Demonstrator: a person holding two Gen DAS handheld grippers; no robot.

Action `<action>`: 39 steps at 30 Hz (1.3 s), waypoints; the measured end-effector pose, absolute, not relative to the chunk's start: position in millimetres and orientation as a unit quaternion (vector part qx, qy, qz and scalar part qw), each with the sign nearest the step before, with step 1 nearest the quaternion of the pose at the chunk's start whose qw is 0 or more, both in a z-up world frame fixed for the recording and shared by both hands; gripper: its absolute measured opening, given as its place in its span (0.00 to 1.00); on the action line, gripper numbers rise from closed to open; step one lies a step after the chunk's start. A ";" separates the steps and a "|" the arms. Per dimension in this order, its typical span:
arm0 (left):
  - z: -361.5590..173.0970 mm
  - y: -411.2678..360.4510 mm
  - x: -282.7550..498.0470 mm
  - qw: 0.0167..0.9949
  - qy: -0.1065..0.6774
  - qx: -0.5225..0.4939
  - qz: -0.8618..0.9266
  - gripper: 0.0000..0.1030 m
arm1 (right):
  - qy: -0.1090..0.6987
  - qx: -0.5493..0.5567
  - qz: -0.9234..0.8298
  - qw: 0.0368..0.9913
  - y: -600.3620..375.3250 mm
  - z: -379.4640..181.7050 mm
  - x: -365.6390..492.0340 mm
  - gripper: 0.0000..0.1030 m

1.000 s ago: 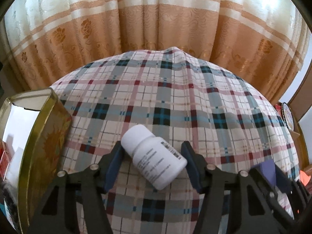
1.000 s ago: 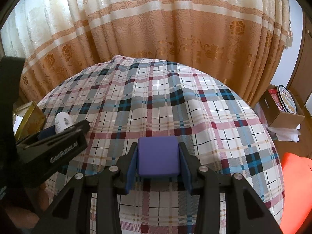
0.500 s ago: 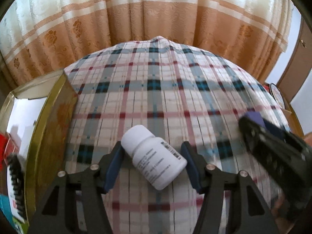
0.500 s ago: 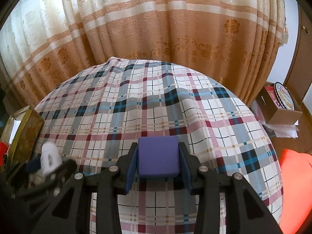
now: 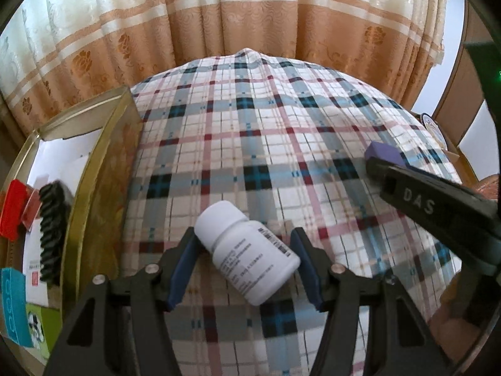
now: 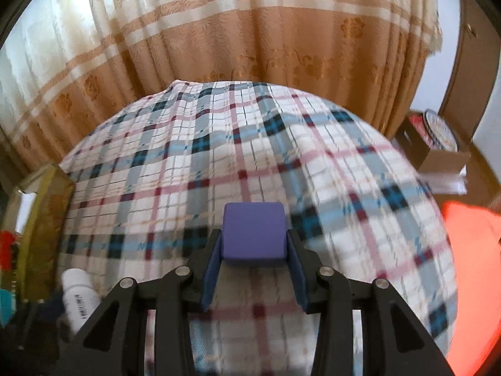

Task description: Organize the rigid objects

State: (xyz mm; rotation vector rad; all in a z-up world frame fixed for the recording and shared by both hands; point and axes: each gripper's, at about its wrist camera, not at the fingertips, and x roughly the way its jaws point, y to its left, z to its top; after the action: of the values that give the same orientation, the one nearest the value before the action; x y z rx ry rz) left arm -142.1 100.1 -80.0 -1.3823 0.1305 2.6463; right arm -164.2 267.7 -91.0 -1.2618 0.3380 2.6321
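My left gripper (image 5: pixel 245 250) is shut on a white pill bottle (image 5: pixel 247 252) that lies slantwise between the pads, cap to the upper left, above the plaid cloth. The bottle also shows at the lower left of the right wrist view (image 6: pixel 78 297). My right gripper (image 6: pixel 253 252) is shut on a purple block (image 6: pixel 253 235), held above the cloth. The block and the right gripper also show at the right of the left wrist view (image 5: pixel 383 153). A gold tin box (image 5: pixel 103 169) stands open at the left.
The plaid cloth (image 5: pixel 266 144) covers the table. The tin holds a black comb (image 5: pixel 51 232), a red item (image 5: pixel 12 208) and coloured packets. Curtains (image 5: pixel 235 15) hang behind. A cardboard box (image 6: pixel 438 147) sits beyond the table's right edge.
Both grippers have moved left toward the tin box, which now looms larger in both views. The right gripper has come up beside the left one. Both grips are unchanged.
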 end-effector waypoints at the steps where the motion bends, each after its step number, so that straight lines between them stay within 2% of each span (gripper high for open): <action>1: -79.8 99.6 -139.6 0.078 0.044 -0.461 0.883 0.58 | 0.121 -0.425 0.891 0.103 266.5 -90.7 -157.6 0.42; 9: -79.9 97.3 -120.2 0.083 0.058 -0.461 0.882 0.58 | 0.159 -0.414 0.890 0.106 256.5 -90.8 -118.2 0.42; 19: -78.4 95.5 -91.8 0.084 0.088 -0.448 0.886 0.58 | 0.152 -0.411 0.892 0.113 247.9 -93.4 -95.1 0.42; 39: -74.3 94.5 -73.8 0.097 0.084 -0.438 0.890 0.58 | 0.154 -0.406 0.893 0.117 248.7 -94.1 -91.6 0.42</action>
State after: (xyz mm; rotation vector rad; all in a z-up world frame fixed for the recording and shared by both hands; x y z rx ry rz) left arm -73.8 94.5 -74.3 -1.2977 0.2498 2.6348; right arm -91.6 248.7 -94.1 -1.1877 0.4512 2.6141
